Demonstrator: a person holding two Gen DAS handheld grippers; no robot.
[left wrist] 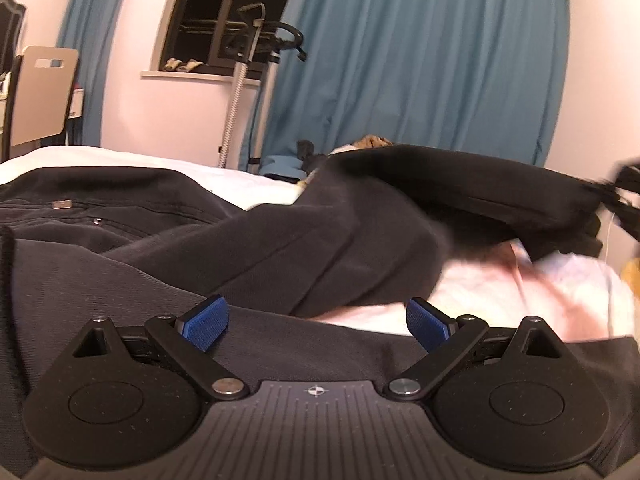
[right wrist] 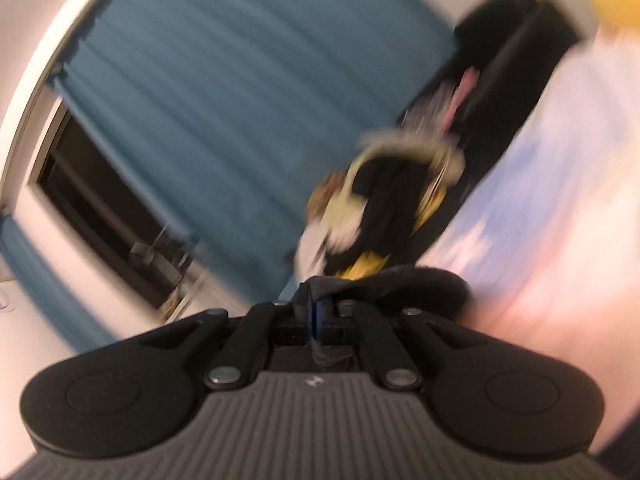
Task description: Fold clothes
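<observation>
Dark trousers [left wrist: 168, 248] lie spread on a white bed [left wrist: 500, 292] in the left wrist view. One trouser leg [left wrist: 460, 184] is lifted off the bed toward the right, blurred. My left gripper [left wrist: 316, 322] hovers low over the near fabric, its blue pads [left wrist: 206, 322] wide apart and nothing between them. In the right wrist view, tilted and blurred, my right gripper [right wrist: 316, 316] is shut on a fold of the dark trouser cloth [right wrist: 392, 280], which bunches over its fingertips.
Blue curtains [left wrist: 420, 60] and a dark window [left wrist: 224, 16] stand behind the bed, with a garment steamer stand [left wrist: 244, 80] and a chair [left wrist: 40, 92] at the left. A heap of dark and yellow clothes [right wrist: 384, 208] lies on the bed beyond the right gripper.
</observation>
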